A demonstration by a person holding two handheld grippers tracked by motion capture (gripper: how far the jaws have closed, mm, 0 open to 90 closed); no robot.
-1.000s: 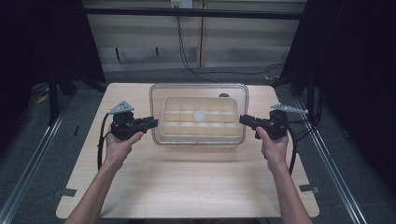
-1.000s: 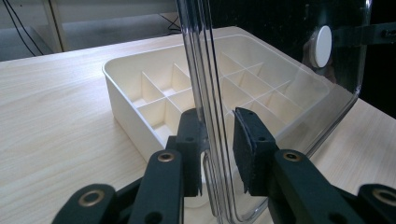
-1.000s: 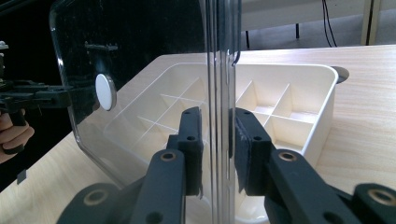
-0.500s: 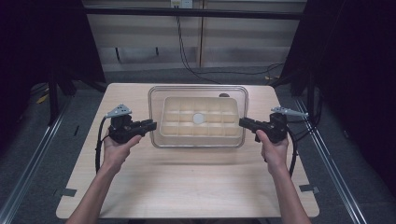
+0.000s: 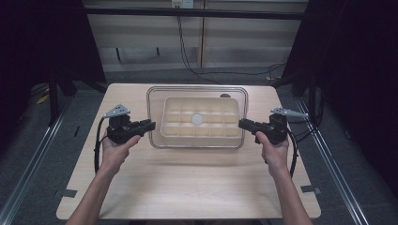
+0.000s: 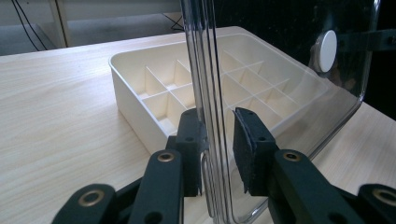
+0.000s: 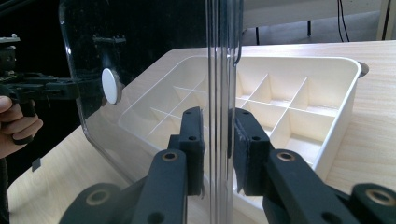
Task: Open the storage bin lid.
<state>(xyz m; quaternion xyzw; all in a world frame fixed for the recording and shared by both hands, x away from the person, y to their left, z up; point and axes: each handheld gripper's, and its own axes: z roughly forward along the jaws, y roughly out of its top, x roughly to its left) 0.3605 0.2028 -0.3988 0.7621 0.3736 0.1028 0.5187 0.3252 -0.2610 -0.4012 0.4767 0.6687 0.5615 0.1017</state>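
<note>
Lid (image 5: 197, 92) over tray (image 5: 197, 130); grippers flank it.

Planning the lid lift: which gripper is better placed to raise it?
Neither alone: left gripper and right gripper straddle opposite rims of the clear plastic lid above the cream compartment tray, so both should lift.

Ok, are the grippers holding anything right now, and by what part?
The clear lid above the cream divided tray has each short edge between a gripper's jaws, left gripper, right gripper. The jaws look slightly open; a firm grip cannot be told.
</note>
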